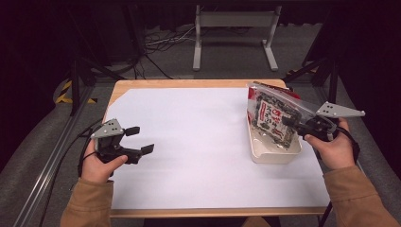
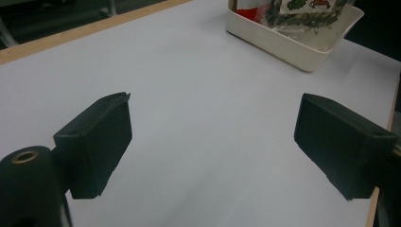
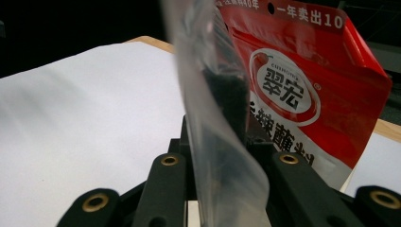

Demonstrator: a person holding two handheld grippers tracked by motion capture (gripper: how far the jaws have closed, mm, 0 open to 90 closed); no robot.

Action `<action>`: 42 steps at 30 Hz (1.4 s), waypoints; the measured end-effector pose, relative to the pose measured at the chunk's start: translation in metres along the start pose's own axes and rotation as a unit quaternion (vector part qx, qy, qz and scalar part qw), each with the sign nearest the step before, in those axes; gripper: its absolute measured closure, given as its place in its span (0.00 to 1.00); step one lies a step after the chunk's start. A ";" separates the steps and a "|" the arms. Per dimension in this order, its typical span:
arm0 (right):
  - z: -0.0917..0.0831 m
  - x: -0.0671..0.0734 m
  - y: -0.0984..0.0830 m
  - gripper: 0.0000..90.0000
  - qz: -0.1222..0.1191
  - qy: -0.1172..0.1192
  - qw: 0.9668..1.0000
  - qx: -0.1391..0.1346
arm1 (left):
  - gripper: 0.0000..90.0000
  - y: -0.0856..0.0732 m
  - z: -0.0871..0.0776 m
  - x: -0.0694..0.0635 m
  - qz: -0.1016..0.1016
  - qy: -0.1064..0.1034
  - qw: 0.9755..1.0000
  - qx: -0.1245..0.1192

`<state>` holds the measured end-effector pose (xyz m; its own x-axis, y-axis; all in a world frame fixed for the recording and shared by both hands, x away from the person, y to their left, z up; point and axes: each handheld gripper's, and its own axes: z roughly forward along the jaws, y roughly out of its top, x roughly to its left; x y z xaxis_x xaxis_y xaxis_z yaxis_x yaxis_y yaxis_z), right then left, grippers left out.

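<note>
A white sheet [image 1: 198,142] covers the wooden counter [image 1: 189,83]; beyond it stand a grey metal frame [image 1: 234,28] and loose cables [image 1: 161,45] on the floor.

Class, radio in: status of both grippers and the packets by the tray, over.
Left gripper open, idle over white sheet. Right gripper shut on clear patterned packet, above cream plastic tray. Red packet behind; path clear.

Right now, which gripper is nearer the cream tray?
Right. The right gripper is over the cream tray, clamped on a clear packet standing in it. The left gripper hangs open across the table, well apart from the tray.
</note>
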<state>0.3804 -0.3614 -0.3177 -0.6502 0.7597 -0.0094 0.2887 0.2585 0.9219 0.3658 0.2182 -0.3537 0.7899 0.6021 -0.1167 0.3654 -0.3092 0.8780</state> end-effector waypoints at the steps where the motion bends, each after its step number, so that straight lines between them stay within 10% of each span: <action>1: 0.001 0.000 -0.002 0.83 0.002 0.000 1.000 -0.001 | 0.14 0.000 0.000 0.000 0.004 0.001 1.000 0.000; 28: -0.001 -0.013 -0.031 0.83 0.048 0.000 0.998 -0.050 | 0.10 -0.019 -0.005 -0.002 -0.022 0.013 1.000 0.016; 35: -0.009 -0.007 -0.030 0.50 0.044 -0.021 0.997 -0.066 | 0.09 -0.024 -0.003 -0.003 -0.031 0.014 0.999 0.025; 42: -0.026 0.000 -0.026 0.37 0.033 -0.058 0.995 -0.076 | 0.08 -0.025 -0.004 -0.005 -0.022 0.016 0.999 0.026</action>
<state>0.3547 -0.3837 -0.3316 -0.5452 0.8382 0.0169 0.2129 0.1190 0.9698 0.3503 0.2258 -0.3729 0.7569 0.6385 -0.1392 0.4247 -0.3186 0.8474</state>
